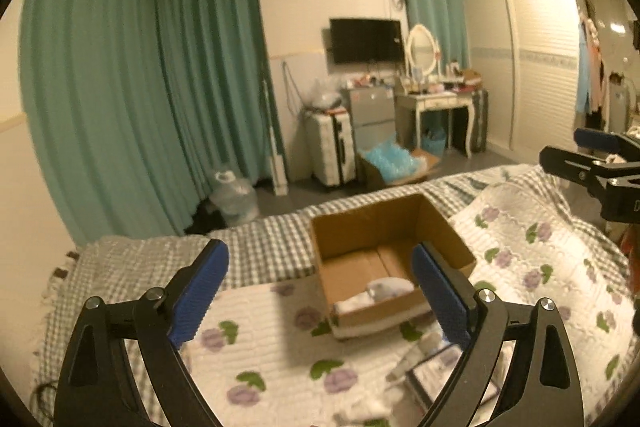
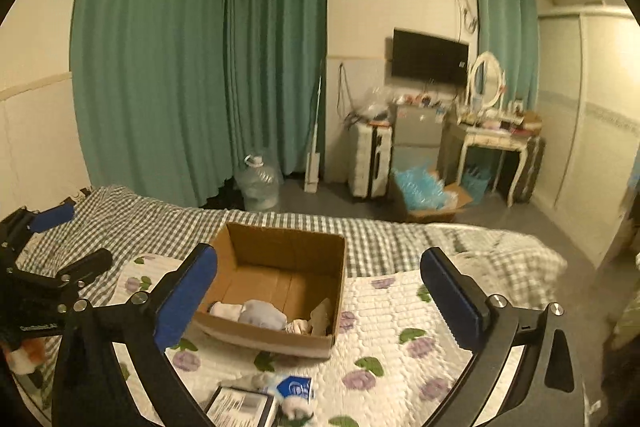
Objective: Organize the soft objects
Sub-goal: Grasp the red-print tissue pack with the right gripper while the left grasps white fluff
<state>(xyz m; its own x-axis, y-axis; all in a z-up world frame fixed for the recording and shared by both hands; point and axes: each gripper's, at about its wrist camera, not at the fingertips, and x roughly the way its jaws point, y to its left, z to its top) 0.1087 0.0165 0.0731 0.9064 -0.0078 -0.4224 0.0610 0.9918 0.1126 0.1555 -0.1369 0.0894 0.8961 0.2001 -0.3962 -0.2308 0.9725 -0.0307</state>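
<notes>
Soft white and pale grey cloth pieces [image 2: 256, 313] lie bunched along the near wall inside an open cardboard box [image 2: 280, 251], which sits on a white quilt with purple flowers [image 2: 400, 311] spread over a green-checked bed cover [image 2: 160, 223]. At the far left of the right wrist view, the left gripper [image 1: 320, 291] hangs above the bed with its blue-padded fingers [image 1: 200, 291] spread wide and nothing between them. In its own view the box lies just ahead, between its fingers. More small white soft items [image 2: 294, 405] and a flat printed packet [image 2: 240, 407] rest on the quilt just in front of the box. Further right, the right gripper [image 2: 320, 299] hovers over the quilt, fingers [image 2: 452, 303] likewise spread apart and holding nothing. Green curtains [image 2: 160, 67] hang on the far wall behind the bed.
</notes>
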